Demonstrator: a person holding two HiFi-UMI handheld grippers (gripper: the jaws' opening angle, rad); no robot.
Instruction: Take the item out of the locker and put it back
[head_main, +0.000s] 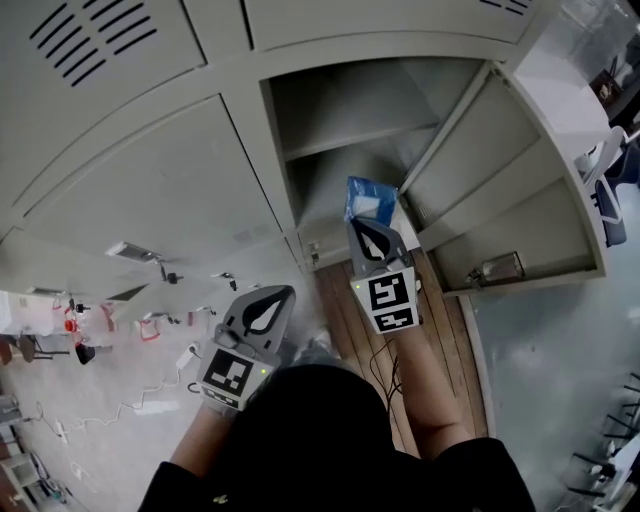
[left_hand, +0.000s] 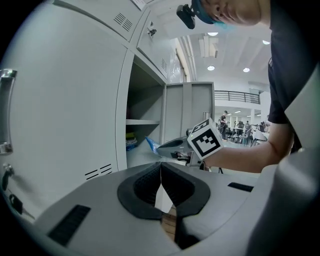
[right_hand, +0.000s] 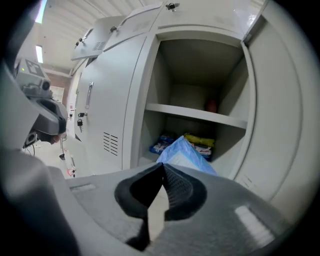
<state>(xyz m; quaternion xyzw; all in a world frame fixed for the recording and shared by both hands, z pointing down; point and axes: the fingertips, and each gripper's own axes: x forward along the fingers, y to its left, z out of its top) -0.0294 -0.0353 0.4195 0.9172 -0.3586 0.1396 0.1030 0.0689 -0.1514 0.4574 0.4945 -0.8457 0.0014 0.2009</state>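
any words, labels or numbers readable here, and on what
No text can be read anywhere.
On the blue packet held by the right gripper: nothing legible.
On the packets inside the locker: print too small and blurred.
On the marker cubes: square patterns only.

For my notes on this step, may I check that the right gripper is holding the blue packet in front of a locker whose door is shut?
Not quite: the door is open, not shut, and the head view shows it swung out to the right with the locker and its shelf exposed. The rest holds: the right gripper is shut on the blue packet in front of that locker.
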